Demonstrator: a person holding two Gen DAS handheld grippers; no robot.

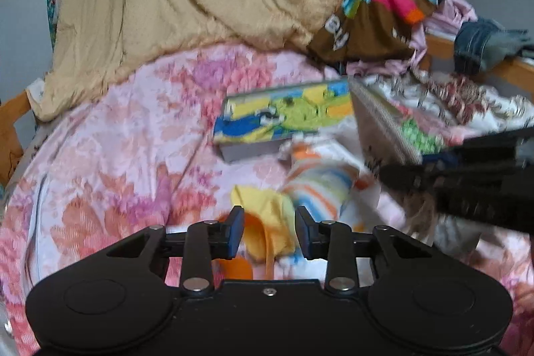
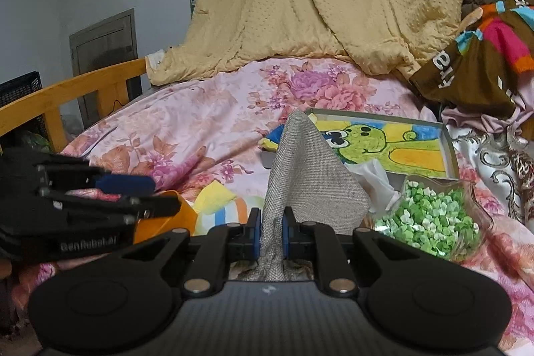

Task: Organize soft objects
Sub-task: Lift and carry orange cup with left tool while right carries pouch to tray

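Observation:
My right gripper point(image 2: 271, 232) is shut on a grey woven cloth point(image 2: 307, 169) that stands up in a peak between its pads. In the left wrist view the same cloth point(image 1: 377, 119) hangs at the right with the right gripper point(image 1: 397, 175) beside it. My left gripper point(image 1: 268, 231) is open, its pads on either side of a yellow and orange soft toy point(image 1: 263, 222) lying on the floral bedspread point(image 1: 116, 155). A striped soft toy point(image 1: 320, 186) lies just beyond. The left gripper point(image 2: 133, 192) shows at the left of the right wrist view, over the orange toy point(image 2: 163, 219).
A box with a green cartoon picture point(image 2: 383, 142) lies on the bed. A clear bag of green bits point(image 2: 430, 219) sits at the right. A tan quilt point(image 2: 317, 5) is piled behind, brown and colourful clothes point(image 2: 484, 55) at right, a wooden bed rail point(image 2: 66, 92) at left.

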